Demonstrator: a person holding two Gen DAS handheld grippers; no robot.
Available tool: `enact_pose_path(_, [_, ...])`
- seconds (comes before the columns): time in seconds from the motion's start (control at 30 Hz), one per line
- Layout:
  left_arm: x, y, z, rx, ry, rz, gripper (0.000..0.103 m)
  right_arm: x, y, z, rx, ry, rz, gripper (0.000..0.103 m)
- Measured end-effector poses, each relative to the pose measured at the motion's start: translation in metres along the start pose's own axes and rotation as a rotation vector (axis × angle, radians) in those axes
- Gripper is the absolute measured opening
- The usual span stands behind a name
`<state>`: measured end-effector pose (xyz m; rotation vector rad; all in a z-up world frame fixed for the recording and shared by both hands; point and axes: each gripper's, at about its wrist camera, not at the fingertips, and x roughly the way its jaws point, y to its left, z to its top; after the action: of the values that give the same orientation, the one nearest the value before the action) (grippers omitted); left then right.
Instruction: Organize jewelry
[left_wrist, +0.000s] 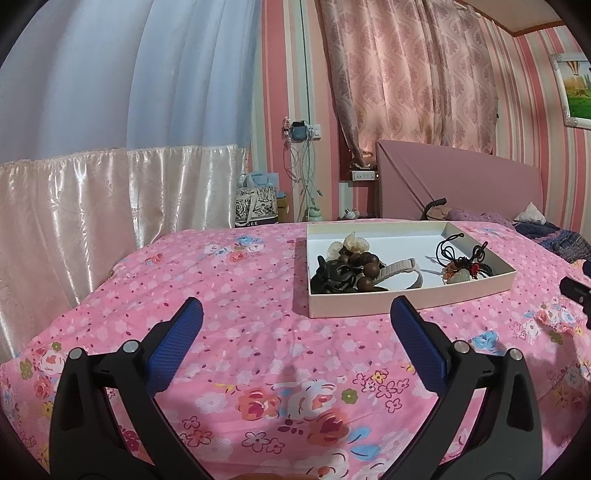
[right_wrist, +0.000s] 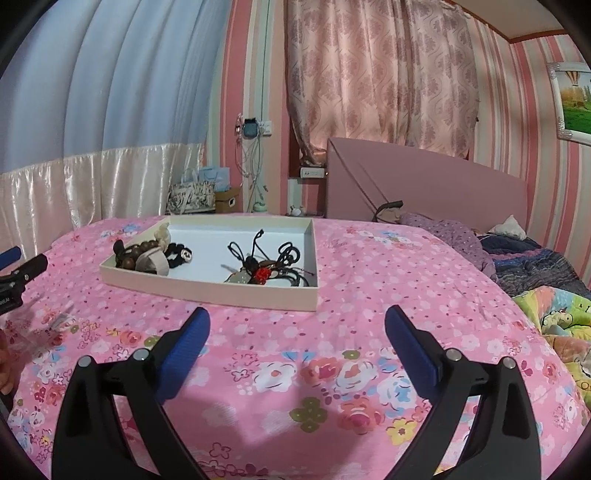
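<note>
Right wrist view: we see the tray lying lengthwise across mid-frame; the right gripper sits low, jaws spread wide, empty.

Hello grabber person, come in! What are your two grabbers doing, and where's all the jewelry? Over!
Left gripper open, empty. Right gripper open, empty. Brown bead bracelet and black cord necklaces inside shallow cream box on pink floral bedspread. Nothing blocking.

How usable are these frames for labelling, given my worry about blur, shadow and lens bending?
Left wrist view: the tray and the wooden bead bracelet are sharp, and the open left gripper casts a soft shadow on the bedspread. Right wrist view: sharp too; the fisheye bows the bed edge and darkens the corners around the open right gripper.
</note>
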<state>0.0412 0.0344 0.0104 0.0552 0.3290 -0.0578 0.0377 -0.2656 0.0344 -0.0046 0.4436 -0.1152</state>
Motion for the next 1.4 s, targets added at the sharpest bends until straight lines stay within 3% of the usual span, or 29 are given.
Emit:
enact_pose_path(1.0, [0.008,-0.005,0.001,0.02,0.034,0.011,0.1,0.016,0.002,-0.001,0.006,0.088,-0.006,0.096])
enact_pose_path(1.4, [0.012,-0.006,0.0,0.022,0.046,0.012,0.1,0.012,0.002,-0.001,-0.001,0.073,-0.02,0.096])
